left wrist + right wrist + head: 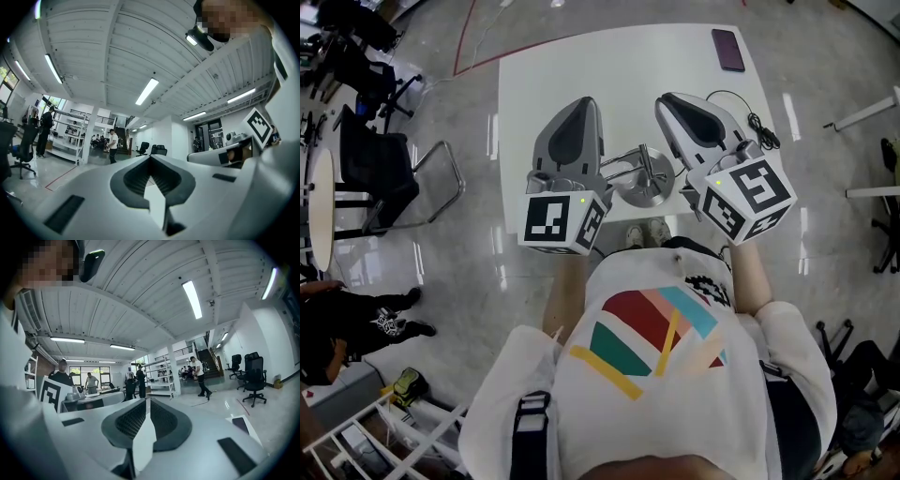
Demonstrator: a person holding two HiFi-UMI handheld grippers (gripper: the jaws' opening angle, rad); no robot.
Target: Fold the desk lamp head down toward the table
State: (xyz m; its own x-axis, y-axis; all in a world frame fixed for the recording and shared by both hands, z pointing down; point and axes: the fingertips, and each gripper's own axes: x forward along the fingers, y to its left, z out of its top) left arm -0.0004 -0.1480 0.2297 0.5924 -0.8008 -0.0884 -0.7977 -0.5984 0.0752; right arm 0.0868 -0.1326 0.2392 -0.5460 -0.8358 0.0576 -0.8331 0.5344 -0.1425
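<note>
Left gripper: here's the grey-and-white two-jaw left gripper (585, 103), held level over the near half of the table. In its own view its jaws (151, 157) are pressed together, with nothing pinched between them.

Right gripper: the matching right gripper (665, 99) sits just beside it, tilted a little outward. Its jaws (148, 400) are closed tight too, and they're empty.

Lamp: the silver metal desk lamp with a round disc base (639, 187) stands on the table close to the near edge, down in the gap between the two grippers. Thin metal rods run from the base towards the left gripper and pass under it. The lamp head can't be made out from above, and neither gripper is touching the lamp.

Table: a white rectangular table (619, 66), mostly bare on its far half.

Phone: a dark flat phone (728, 49) lies at the table's far right corner, well apart from the lamp. It also shows low on the right in the right gripper view (241, 424).

Cable: a thin black cable (757, 122) loops on the tabletop just right of the right gripper.

Chair: a black chair with a metal frame (380, 169) stands on the glossy grey floor, left of the table.
</note>
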